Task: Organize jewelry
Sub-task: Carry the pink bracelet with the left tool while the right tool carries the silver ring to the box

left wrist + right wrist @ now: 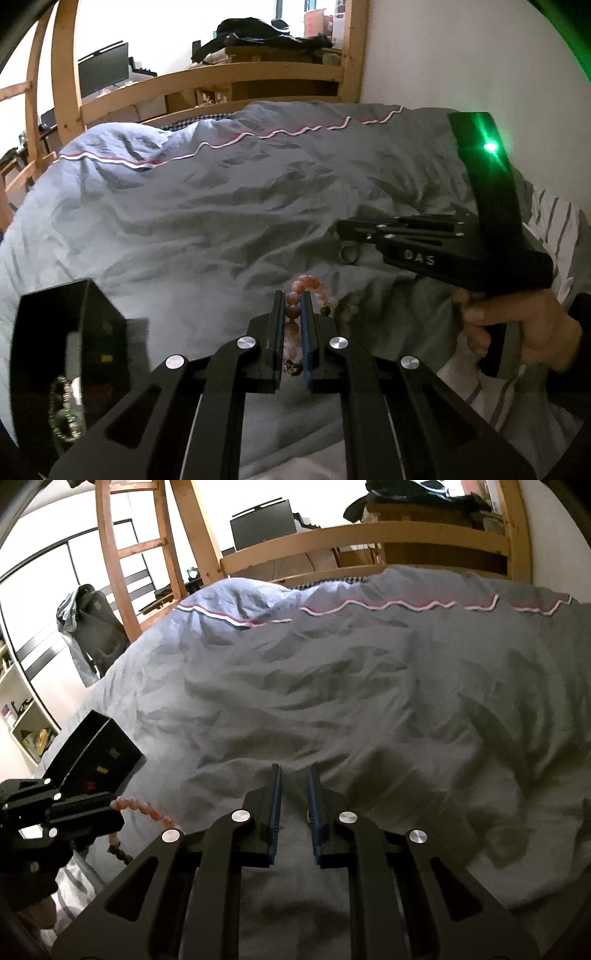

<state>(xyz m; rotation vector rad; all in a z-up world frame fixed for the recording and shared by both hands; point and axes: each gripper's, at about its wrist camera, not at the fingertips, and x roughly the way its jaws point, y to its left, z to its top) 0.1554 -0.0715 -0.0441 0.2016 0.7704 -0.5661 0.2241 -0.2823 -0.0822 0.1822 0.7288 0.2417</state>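
Left gripper [292, 314] fingers pinch the bead bracelet [295, 306]; right gripper [294, 794] is slightly parted, empty. Next: carry it into the black box [70, 325].

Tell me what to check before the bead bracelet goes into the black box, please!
1. Left gripper is shut on the reddish-brown round-bead bracelet: ok.
2. Whole bracelet is off the wrinkled grey duvet: cannot tell, its far end curves down near the cloth.
3. Glossy black open-topped box is open: ok, a silver chain is already inside.
4. Path to the box, left of the gripper: ok, only duvet shows between.
5. Right gripper is out of the way: ok, slightly open, holding nothing.
6. Small silver ring on the duvet is waiting: ok.
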